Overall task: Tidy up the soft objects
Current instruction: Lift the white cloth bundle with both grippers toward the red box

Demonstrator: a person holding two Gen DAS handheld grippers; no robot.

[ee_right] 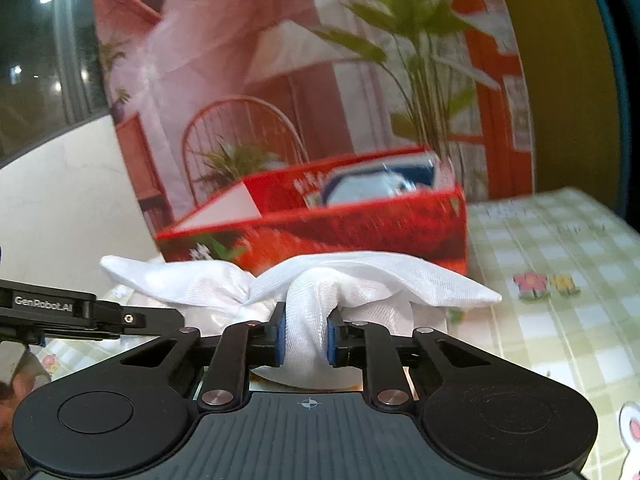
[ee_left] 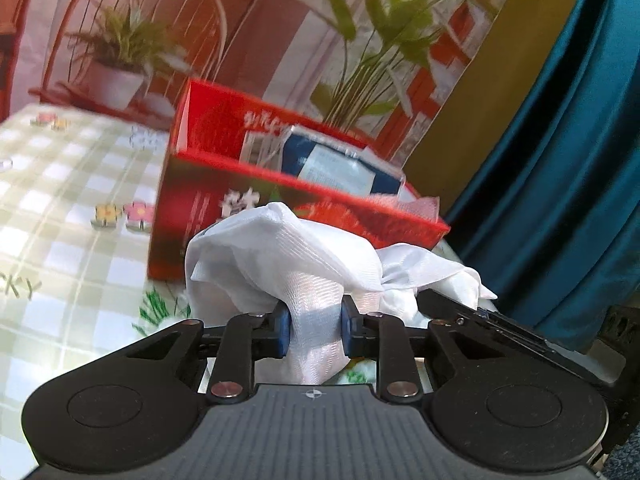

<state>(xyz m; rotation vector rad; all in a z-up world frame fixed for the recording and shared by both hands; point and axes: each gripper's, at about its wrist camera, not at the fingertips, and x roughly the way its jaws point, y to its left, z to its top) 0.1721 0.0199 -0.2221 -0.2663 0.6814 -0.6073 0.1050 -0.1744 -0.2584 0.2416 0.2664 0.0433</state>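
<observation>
Two claws, left gripper (ee_left: 315, 330) and right gripper (ee_right: 305, 334), each clamp a bunched white woven cloth (ee_left: 304, 256) between blue pads. Beyond both stands an open red cardboard box (ee_left: 280, 184) (packets inside) on the green checked tablecloth (ee_left: 60, 208).

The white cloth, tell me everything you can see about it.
The white cloth is thin, slightly shiny woven fabric with a fine ribbed weave, bunched and crumpled rather than folded. Both grippers pinch it: the left gripper and the right gripper each squeeze a gathered fold between blue pads. It sits in front of the red box, over the checked tablecloth, with loose corners sticking out sideways.
</observation>
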